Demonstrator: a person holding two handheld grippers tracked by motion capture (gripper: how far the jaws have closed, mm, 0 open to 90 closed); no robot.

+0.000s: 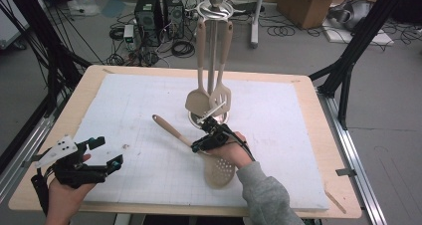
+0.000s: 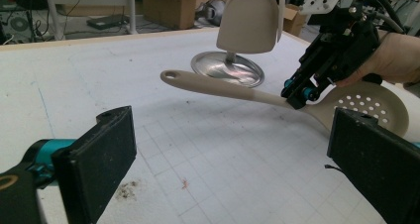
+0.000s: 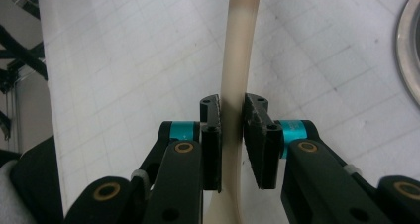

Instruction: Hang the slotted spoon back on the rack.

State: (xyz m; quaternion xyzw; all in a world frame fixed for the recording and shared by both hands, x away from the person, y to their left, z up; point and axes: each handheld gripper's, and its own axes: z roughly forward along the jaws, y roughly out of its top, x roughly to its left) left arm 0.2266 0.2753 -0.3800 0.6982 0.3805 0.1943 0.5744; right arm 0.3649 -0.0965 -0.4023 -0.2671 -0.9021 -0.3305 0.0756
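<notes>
The slotted skimmer spoon (image 1: 199,148), beige with a perforated round bowl and a hole at the handle's end, lies aslant near the middle of the white gridded mat (image 1: 124,115), its handle pointing toward the far left and its bowl toward the person. The right gripper (image 1: 203,144) has its two black jaws clamped on the handle close to where it widens into the bowl; in the right gripper view the pads (image 3: 212,135) press on both sides of the handle (image 3: 236,85). In the left gripper view the handle's far end (image 2: 198,83) appears raised a little above the mat, while the bowl (image 2: 369,107) sits low beside the right hand (image 2: 396,58). Just beyond the spoon stands the utensil stand (image 1: 214,16) on its round metal base (image 2: 228,68), with a spatula (image 1: 198,98) and a slotted turner (image 1: 220,93) hanging from it. The left gripper (image 1: 107,153) rests at the mat's near left edge, well apart from the spoon, its jaws spread wide with nothing between them.
</notes>
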